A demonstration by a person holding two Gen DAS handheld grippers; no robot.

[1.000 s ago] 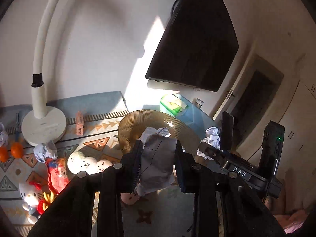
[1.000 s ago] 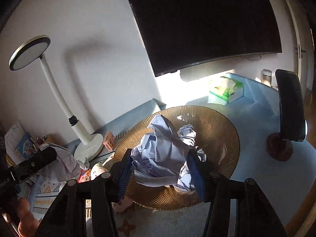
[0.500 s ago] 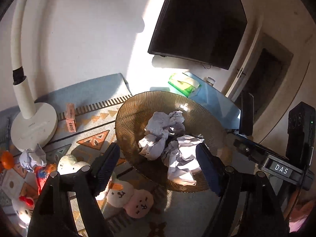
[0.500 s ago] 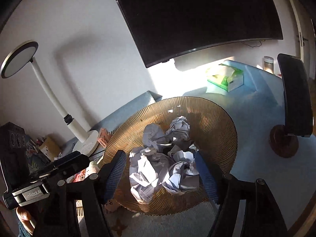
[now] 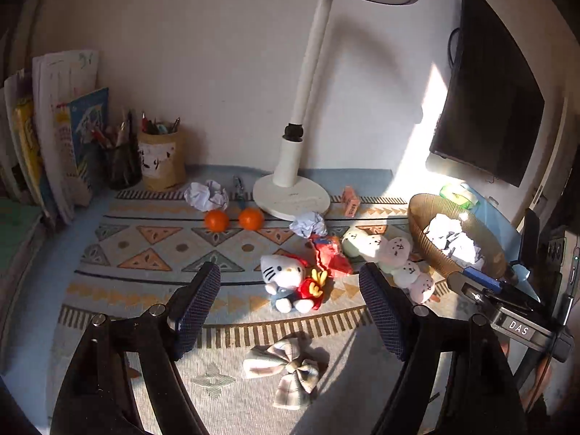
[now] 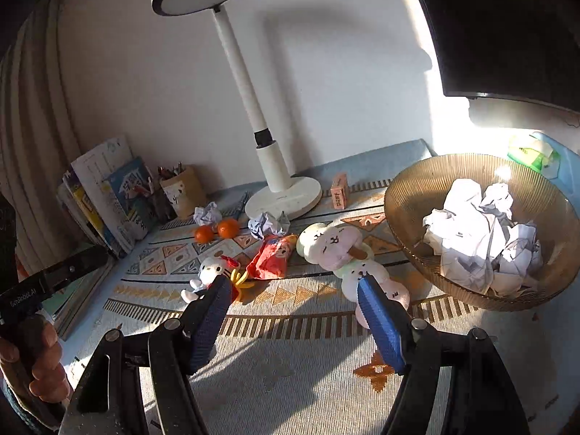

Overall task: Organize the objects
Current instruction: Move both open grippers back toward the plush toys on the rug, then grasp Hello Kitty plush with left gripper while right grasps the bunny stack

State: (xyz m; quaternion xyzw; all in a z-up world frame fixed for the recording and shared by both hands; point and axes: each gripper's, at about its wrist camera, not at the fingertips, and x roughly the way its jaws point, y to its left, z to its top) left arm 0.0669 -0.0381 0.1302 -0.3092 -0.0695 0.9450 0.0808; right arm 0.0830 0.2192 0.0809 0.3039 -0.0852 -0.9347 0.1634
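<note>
Patterned mat [image 5: 152,239] now spread ahead of both tools, no longer mostly hidden. Amber bowl [image 6: 427,188] shifted from dead ahead to the right of the right gripper [image 6: 293,293], crumpled paper [image 6: 471,232] piled inside, no longer pinched as a second ago. Left gripper [image 5: 290,291] spread wide and empty, white cat plush [image 5: 284,275] just beyond its tips. Right gripper likewise parted, nothing between. Two loose paper balls [image 5: 206,195] farther off, near the lamp base [image 5: 291,197] and two oranges [image 5: 216,220].
</note>
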